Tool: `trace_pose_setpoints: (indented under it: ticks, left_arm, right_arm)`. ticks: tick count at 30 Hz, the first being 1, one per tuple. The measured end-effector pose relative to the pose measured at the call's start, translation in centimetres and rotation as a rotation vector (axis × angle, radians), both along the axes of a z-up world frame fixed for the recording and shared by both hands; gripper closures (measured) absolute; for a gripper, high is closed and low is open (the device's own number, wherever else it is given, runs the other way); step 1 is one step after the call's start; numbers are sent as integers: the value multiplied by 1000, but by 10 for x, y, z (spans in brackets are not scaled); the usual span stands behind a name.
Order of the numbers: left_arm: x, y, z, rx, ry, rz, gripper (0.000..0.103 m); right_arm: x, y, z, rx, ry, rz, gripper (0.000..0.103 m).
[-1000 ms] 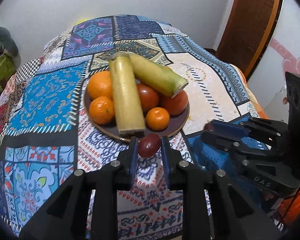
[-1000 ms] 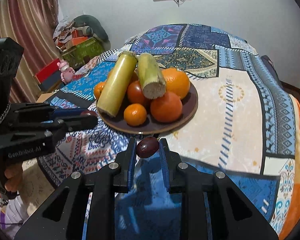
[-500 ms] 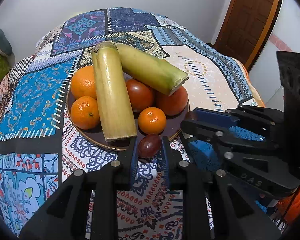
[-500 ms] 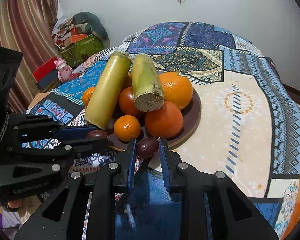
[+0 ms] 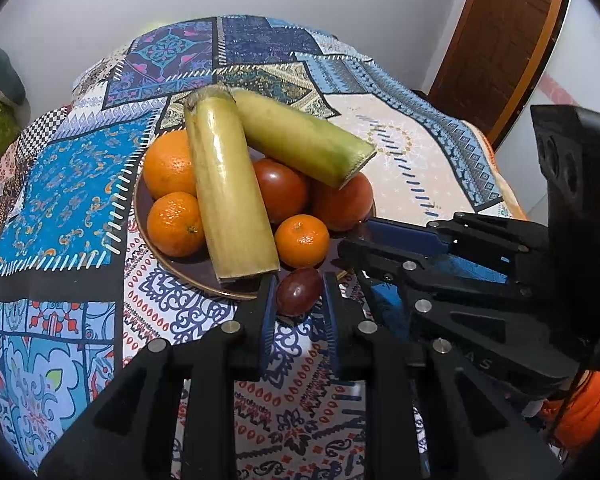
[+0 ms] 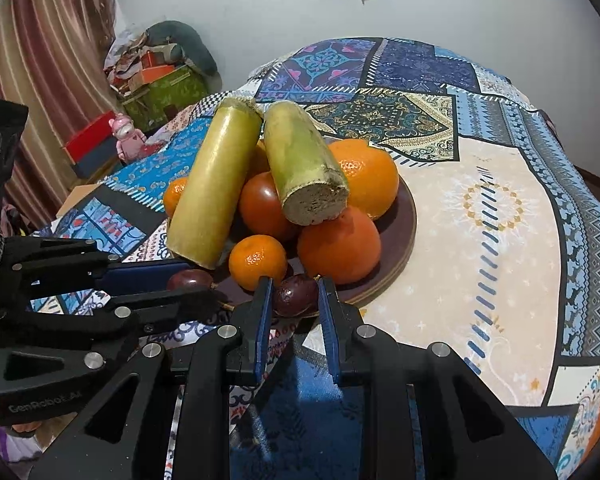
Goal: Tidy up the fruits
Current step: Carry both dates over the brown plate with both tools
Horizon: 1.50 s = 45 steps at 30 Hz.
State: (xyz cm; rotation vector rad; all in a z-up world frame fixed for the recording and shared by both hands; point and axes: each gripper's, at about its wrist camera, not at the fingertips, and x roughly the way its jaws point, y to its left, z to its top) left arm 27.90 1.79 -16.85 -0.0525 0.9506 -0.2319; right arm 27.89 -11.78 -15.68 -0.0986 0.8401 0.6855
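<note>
While the plate [image 6: 406,236] is nearly full, each gripper's fingers pinch one dark fruit at its near rim: left gripper [image 5: 298,294], right gripper [image 6: 296,294]. Both fruits, I think, go in next.

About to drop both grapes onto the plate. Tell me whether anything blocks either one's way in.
Nothing stands between them and the plate. The left gripper holds its grape at the near rim; the right gripper holds its grape likewise. The small orange crowds the space behind.

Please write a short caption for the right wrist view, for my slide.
Right gripper holds a dark red fruit at the near rim of a plate piled with oranges and sugarcane.
</note>
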Motion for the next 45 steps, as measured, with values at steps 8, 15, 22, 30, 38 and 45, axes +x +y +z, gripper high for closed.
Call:
trace_pose_setpoints:
  ticks: [8,15,22,30,38,45]
  left_arm:
    - [-17,14,27,20,-55,20,81]
    - [-11,39,45,43,-90,72,81]
    - [11,53,55,64,-115,103,81]
    - [39,59,60,84,-143,120,81]
    - [69,61,57,87,-141,131,81]
    - [88,61,52,72,-144,148,81]
  right_arm:
    - [-7,-8,18,20,-33,-6,82]
    - [-3,-6,37,39,-81,-9,82]
    - [14,2,51,50,-117,-18,82]
    - [40,10,59,46,-137,-35,82]
    - [66,23,61,54,-132,-43,82]
    - [86,33,54,52,-102,-40,82]
